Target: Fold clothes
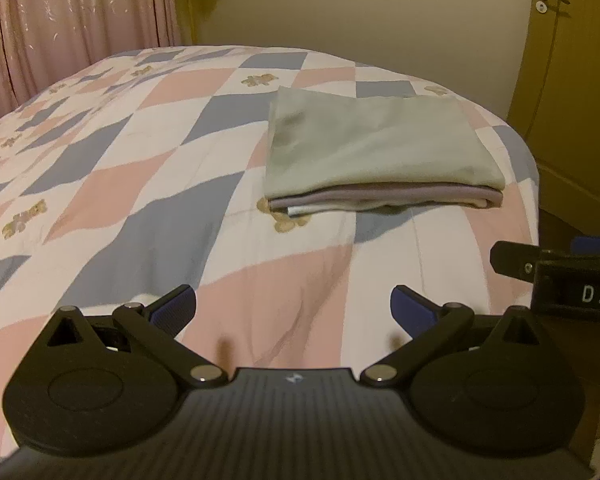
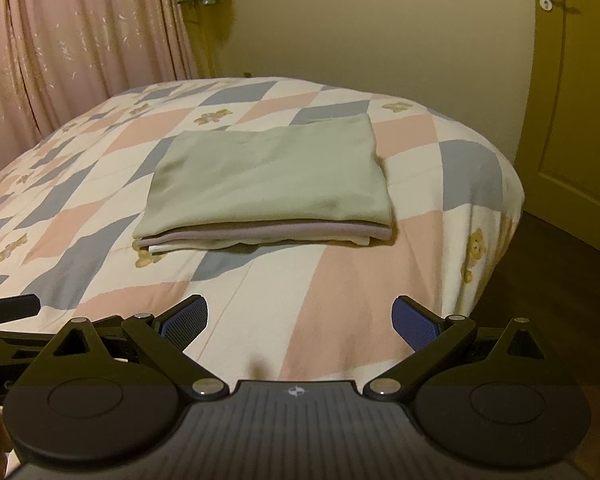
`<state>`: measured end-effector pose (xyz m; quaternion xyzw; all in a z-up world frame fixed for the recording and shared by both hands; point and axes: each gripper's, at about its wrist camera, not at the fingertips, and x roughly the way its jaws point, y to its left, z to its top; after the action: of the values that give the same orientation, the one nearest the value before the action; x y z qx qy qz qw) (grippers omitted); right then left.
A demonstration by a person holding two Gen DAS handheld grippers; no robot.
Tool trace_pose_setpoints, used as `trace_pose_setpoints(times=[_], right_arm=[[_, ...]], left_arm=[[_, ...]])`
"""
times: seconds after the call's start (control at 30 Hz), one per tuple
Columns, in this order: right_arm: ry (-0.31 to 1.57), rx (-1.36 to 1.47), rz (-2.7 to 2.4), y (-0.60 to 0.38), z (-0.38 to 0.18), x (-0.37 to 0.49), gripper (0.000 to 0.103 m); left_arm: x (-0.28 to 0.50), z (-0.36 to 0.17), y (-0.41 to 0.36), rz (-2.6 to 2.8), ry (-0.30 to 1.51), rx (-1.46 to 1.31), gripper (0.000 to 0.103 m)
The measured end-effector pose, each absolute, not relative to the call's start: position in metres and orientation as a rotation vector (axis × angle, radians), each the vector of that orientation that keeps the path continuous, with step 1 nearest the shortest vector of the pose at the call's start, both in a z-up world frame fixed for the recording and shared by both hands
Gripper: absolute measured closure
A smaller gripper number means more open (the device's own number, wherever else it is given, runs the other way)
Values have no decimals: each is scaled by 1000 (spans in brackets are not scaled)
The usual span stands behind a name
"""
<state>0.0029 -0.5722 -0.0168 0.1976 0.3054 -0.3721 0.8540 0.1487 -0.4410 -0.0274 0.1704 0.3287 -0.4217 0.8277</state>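
Seemingly finished, the pale green folded cloth garment (image 2: 268, 176) lies squared on the pink-and-blue checked quilted bed (image 2: 340, 300); left tool (image 1: 293, 312) and right tool (image 2: 300, 322), both spread and empty, probably need fresh clothing next.

The right gripper (image 2: 300, 322) hangs over the bed's (image 2: 340, 300) near edge, jaws spread wide, holding nothing. Ahead of it, well apart, a folded stack (image 2: 268, 184) lies flat on the quilt: green on top, a mauve layer beneath, perhaps a white one at its lower left corner.
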Motion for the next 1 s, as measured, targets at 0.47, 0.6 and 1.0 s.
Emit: trace_pose_setpoints(times=[0.47,0.6,1.0], right_arm=[[642,422,-799,-553,-7,-9,2],[638,421,-803,-550,-2,-13,2],[634,420,-813,-543,9,-20,2]], left_arm=[[137,-22,-427,-914,706,356,1],[134,-19,-426,-908,689,373,1],[131,-11,-421,-905,682,380,1]])
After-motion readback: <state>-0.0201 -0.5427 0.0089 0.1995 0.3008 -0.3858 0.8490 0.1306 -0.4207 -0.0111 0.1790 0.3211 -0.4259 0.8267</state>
